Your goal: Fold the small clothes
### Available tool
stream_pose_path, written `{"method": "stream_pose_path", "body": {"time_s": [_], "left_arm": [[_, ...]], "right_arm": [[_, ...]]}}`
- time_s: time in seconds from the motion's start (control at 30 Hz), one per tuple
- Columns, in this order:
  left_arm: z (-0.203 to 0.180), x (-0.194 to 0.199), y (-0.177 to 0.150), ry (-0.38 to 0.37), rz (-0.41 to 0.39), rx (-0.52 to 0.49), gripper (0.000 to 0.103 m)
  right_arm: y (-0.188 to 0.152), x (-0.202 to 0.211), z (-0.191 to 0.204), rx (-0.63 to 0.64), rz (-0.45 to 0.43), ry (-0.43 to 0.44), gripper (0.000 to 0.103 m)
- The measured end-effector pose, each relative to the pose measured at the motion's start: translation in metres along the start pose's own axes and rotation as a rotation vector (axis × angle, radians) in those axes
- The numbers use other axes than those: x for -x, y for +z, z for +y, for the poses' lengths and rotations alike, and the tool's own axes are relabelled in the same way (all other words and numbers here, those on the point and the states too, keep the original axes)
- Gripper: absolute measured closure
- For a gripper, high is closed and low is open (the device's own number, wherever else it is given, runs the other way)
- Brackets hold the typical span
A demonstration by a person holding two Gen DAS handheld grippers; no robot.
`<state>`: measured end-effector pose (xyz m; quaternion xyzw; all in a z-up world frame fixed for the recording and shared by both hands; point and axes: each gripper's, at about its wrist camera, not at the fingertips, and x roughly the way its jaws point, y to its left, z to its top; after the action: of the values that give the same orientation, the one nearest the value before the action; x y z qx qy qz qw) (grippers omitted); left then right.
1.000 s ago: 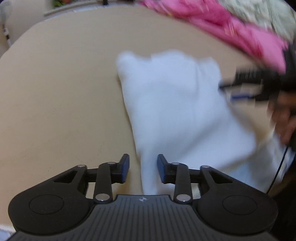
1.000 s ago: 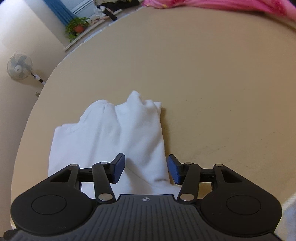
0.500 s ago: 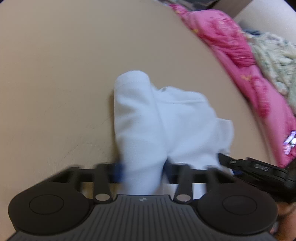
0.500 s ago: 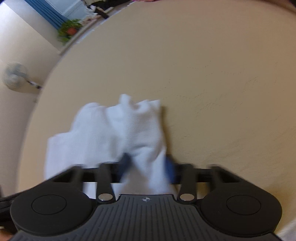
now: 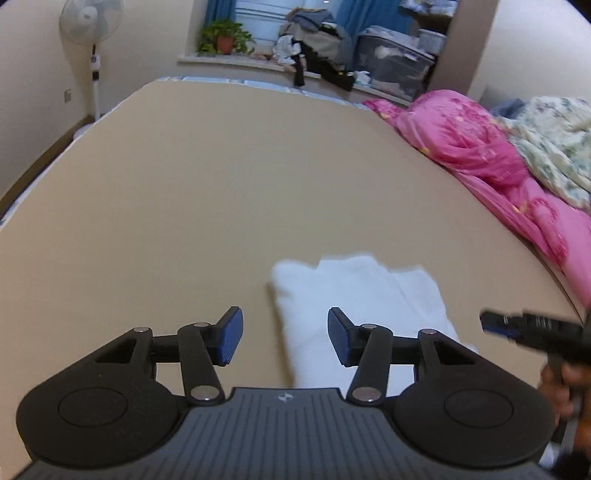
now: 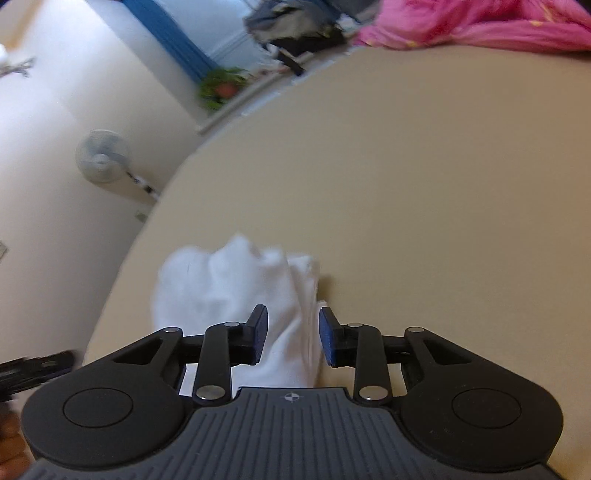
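**Both claws spread over a white garment on the tan bed**

Left claw (image 5: 285,338) sits at 6 o'clock of the left wrist view with its blue pads (image 5: 231,335) wide apart and nothing between them touching either pad. A white garment (image 5: 354,306) lies bunched on the tan bed (image 5: 229,177), reaching from between the pads out to 5 o'clock; its left edge falls in the gap, and its right part passes behind the right-hand finger. At 4 o'clock the right claw (image 5: 532,330) pokes in, blurred, with a hand (image 5: 561,384) below it. Pink bedding (image 5: 491,155) runs along 2 to 3 o'clock, a floral quilt (image 5: 554,140) beyond it. A fan (image 5: 92,22) stands at 11 o'clock, a potted plant (image 5: 223,38) on the sill at 12.

Right wrist view: the right claw (image 6: 290,339) is at 6 o'clock, its pads (image 6: 260,334) parted. The garment (image 6: 236,288) rises from the gap toward 10 o'clock in soft peaks; cloth fills much of the space between the pads, yet neither visibly presses it, so the grip is loose. The bed (image 6: 424,192) fills the centre and right. The left claw (image 6: 33,369) shows at 8 o'clock, blurred. The fan (image 6: 101,157) is at 10 o'clock, the plant (image 6: 221,86) at 11, the bedding (image 6: 480,22) at 1.
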<state>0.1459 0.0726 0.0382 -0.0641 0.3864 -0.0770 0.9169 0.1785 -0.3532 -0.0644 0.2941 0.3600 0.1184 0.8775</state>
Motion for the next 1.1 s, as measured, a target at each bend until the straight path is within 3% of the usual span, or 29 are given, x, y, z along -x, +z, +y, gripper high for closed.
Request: {"method": "stream_pose_path", "body": {"time_s": [0.07,0.13,0.17,0.23,0.27,0.37,0.47,0.5,0.57,0.6,0.7,0.73,0.77,0.8,0.93,1.03,1.1], "left_arm": [[0.004,0.013,-0.021,-0.004,0.006,-0.03,0.048],[0.001,0.017,-0.045,-0.008,0.025,-0.051,0.048],[-0.007,0.014,-0.057,-0.004,0.038,-0.067,0.048],[-0.016,0.007,-0.08,0.006,0.05,-0.082,0.048],[-0.012,0.013,-0.098,0.003,0.056,-0.077,0.048],[-0.011,0.033,-0.121,0.057,0.058,-0.081,0.047],[-0.019,0.054,-0.122,0.099,0.004,-0.102,0.029],[-0.022,0.062,-0.12,0.112,-0.007,-0.098,0.021],[-0.026,0.08,-0.116,0.13,-0.026,-0.078,0.018],[-0.026,0.087,-0.115,0.13,-0.03,-0.072,0.018],[-0.035,0.112,-0.117,0.13,-0.05,-0.057,0.015],[-0.038,0.119,-0.12,0.132,-0.058,-0.052,0.013],[-0.041,0.124,-0.121,0.131,-0.066,-0.044,0.006],[-0.044,0.13,-0.125,0.128,-0.083,-0.029,0.0],[-0.055,0.125,-0.156,0.148,-0.142,0.023,0.0],[-0.061,0.099,-0.166,0.194,-0.009,0.001,0.001],[-0.063,0.096,-0.163,0.183,-0.042,-0.006,0.001]], "right_arm": [[-0.01,0.009,0.005,0.02,0.026,0.042,0.069],[-0.025,0.01,0.016,0.105,0.093,0.05,0.059],[-0.035,0.005,0.022,0.178,0.155,0.003,0.06],[-0.057,-0.008,0.023,0.302,0.277,-0.183,0.059],[-0.067,-0.01,0.015,0.29,0.32,-0.258,0.059],[-0.064,0.016,0.006,0.141,0.263,-0.261,0.059],[-0.071,0.055,0.024,0.192,0.102,-0.325,0.058],[-0.073,0.067,0.034,0.201,0.057,-0.315,0.058],[-0.082,0.097,0.05,0.238,-0.031,-0.254,0.056],[-0.088,0.109,0.059,0.264,-0.064,-0.225,0.05],[-0.106,0.137,0.089,0.351,-0.162,-0.194,0.012],[-0.116,0.146,0.096,0.37,-0.191,-0.199,0.005],[-0.125,0.157,0.102,0.388,-0.212,-0.205,0.004],[-0.132,0.163,0.106,0.405,-0.221,-0.204,0.004],[-0.145,0.167,0.108,0.418,-0.235,-0.206,0.003],[-0.155,0.167,0.113,0.436,-0.188,-0.219,0.003],[-0.154,0.161,0.113,0.449,-0.177,-0.24,0.003]]}}
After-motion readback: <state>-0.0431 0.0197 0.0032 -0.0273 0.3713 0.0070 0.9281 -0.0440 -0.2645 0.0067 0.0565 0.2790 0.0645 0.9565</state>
